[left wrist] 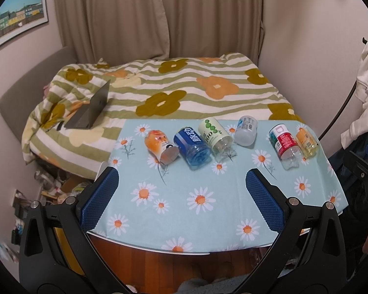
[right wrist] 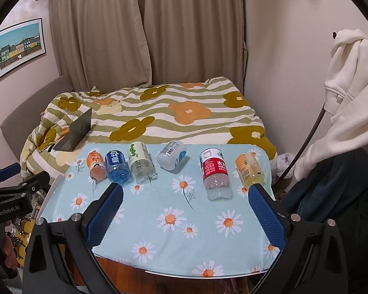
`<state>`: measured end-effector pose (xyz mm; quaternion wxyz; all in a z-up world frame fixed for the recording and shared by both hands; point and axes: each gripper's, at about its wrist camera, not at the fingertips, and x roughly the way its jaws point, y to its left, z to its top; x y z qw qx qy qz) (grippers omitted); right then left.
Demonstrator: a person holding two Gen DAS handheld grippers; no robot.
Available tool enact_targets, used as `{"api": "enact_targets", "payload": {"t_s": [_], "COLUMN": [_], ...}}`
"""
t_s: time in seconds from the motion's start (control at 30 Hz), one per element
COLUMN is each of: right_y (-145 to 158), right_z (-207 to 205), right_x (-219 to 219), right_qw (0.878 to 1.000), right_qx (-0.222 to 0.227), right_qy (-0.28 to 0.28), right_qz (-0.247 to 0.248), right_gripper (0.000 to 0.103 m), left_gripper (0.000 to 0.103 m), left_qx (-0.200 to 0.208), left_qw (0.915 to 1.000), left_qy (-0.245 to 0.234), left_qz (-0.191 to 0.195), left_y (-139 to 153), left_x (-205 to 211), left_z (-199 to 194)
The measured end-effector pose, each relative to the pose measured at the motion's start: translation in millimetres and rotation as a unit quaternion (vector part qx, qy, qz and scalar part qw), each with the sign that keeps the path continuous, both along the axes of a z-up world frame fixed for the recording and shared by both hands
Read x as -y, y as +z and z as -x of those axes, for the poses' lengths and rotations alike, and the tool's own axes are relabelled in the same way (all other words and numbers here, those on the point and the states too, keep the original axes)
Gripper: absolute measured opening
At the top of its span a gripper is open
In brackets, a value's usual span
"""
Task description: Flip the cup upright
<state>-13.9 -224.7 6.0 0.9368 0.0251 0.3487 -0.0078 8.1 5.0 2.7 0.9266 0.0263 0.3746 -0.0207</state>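
Several bottle-cut cups lie on their sides in a row on the daisy-print tablecloth (left wrist: 184,208): an orange cup (left wrist: 160,145), a blue cup (left wrist: 192,147), a green cup (left wrist: 218,136), a white cup (left wrist: 245,132), a red-label cup (left wrist: 285,145) and a yellow cup (left wrist: 306,142). They show again in the right wrist view: orange (right wrist: 95,165), blue (right wrist: 117,167), green (right wrist: 141,159), white (right wrist: 171,158), red-label (right wrist: 214,171), yellow (right wrist: 249,170). My left gripper (left wrist: 182,175) is open and empty above the near table. My right gripper (right wrist: 185,193) is open and empty, near the red-label cup.
A bed with a flowered quilt (left wrist: 184,90) stands behind the table, with an open laptop (left wrist: 90,110) on it. A white garment (right wrist: 350,93) hangs at the right. Clutter lies on the floor at the left (left wrist: 56,186). The left gripper's body shows in the right wrist view (right wrist: 9,201).
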Motion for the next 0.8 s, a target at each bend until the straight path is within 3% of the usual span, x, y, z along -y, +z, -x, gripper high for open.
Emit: {"api": "enact_targets", "payload": {"t_s": [0.63, 0.8], "right_y": [7, 12], "right_z": [-4, -13], "right_x": [-1, 9], "right_qw": [1.0, 1.0], "right_qx": [0.003, -0.004], "right_qy": [0.001, 0.009], "right_qz": [-0.003, -0.029], "right_gripper": [0.102, 0.102], "left_gripper": [0.103, 0.103], "left_qx": [0.0, -0.001], "left_qw": [1.0, 1.0], "left_qy": [0.001, -0.008], "left_qz": [0.0, 0.0], "left_y": [2, 8], "left_x": [0, 6], "left_z": [-5, -13]}}
